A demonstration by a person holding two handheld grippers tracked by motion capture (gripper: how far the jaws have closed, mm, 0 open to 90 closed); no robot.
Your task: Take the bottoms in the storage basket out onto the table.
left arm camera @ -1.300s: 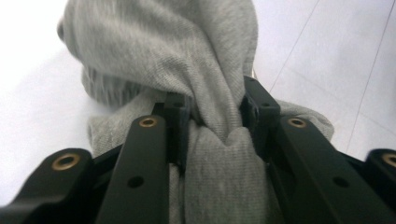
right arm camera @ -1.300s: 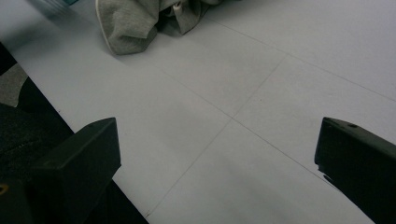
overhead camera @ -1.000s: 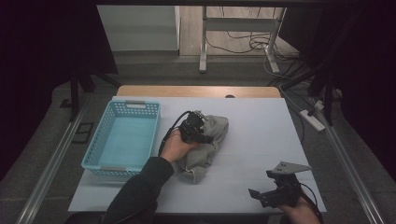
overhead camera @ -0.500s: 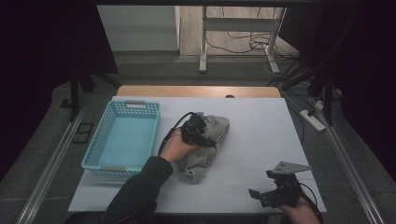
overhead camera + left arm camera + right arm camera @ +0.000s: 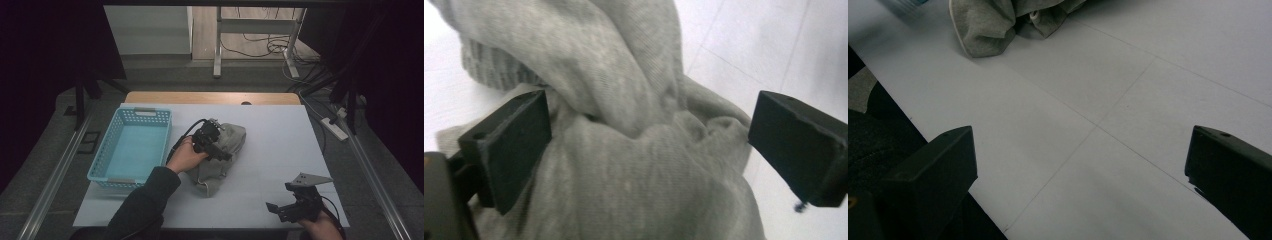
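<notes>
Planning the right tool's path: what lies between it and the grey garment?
Only bare white table, as the right gripper view shows, between the right tool and the grey garment.

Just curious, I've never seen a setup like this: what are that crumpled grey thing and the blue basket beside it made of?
The grey garment looks like soft knitted cotton or fleece: matte, fuzzy, with a ribbed cuff and loose folds. The basket seems to be moulded plastic: light blue, smooth, with rows of small holes in its walls.

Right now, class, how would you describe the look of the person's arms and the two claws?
Left claw: black body, black cable looping behind it, blocky black jaws. Right claw: black, topped by a grey three-cornered plate. The left arm wears a dark sleeve.
</notes>
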